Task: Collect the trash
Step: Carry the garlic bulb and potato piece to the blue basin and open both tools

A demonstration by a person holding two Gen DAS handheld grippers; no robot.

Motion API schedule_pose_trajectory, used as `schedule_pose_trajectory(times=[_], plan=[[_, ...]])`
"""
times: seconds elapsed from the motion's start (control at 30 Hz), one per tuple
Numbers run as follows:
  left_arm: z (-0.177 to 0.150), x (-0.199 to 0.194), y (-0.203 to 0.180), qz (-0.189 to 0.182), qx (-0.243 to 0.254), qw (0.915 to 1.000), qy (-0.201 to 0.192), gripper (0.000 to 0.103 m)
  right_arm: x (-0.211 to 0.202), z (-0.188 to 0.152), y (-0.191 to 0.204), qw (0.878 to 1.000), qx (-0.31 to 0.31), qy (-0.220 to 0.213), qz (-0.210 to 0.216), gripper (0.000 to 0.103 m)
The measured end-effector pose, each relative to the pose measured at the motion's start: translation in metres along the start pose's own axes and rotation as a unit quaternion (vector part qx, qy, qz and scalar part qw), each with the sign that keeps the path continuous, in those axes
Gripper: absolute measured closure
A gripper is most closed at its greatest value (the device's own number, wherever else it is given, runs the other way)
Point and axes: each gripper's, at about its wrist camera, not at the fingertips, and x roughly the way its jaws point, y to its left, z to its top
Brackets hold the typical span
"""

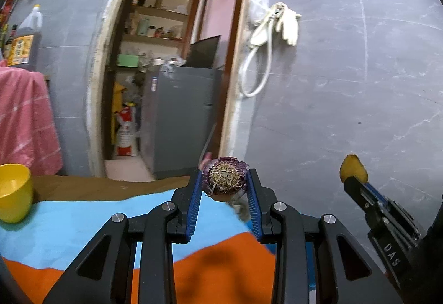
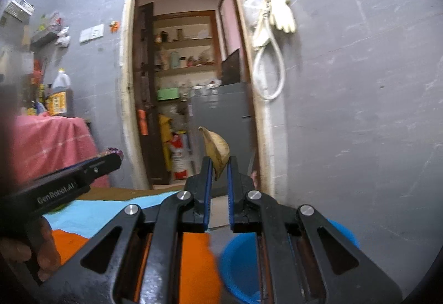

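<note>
The left claw [image 1: 224,182] is clamped on a purple onion end [image 1: 224,176], held in the air above the table [image 1: 83,226] with its blue and orange cloth. The right claw [image 2: 220,168] is clamped on a yellowish peel [image 2: 217,150], above a blue bucket [image 2: 238,265]

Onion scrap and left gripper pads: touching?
Touching. The left wrist view shows the purple onion scrap pinched between the left gripper, both blue pads pressed against its sides with no gap, held clear of the table cloth.
</note>
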Motion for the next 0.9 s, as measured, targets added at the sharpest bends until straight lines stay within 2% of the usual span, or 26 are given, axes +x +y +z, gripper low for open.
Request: schedule_pose_trajectory(times=[0.2,0.43,0.63,0.9], plan=[[-0.006,0.019,-0.03,-0.035,0.014,0.999,0.024,0.075,-0.003,-0.006,-0.023,0.999,0.0,0.019,-0.046,0.066],[-0.016,0.039,-0.052,-0.051,0.028,0.9965,0.061,0.075,0.003,-0.013,-0.051,0.995,0.03,0.053,-0.08,0.066],[-0.035,0.056,-0.063,-0.054,0.043,0.9928,0.098,0.075,0.014,-0.023,-0.067,0.989,0.044,0.098,-0.096,0.066],[-0.056,0.085,-0.071,-0.057,0.043,0.9845,0.16,0.075,0.026,-0.034,-0.078,0.984,0.066,0.136,-0.094,0.066]])
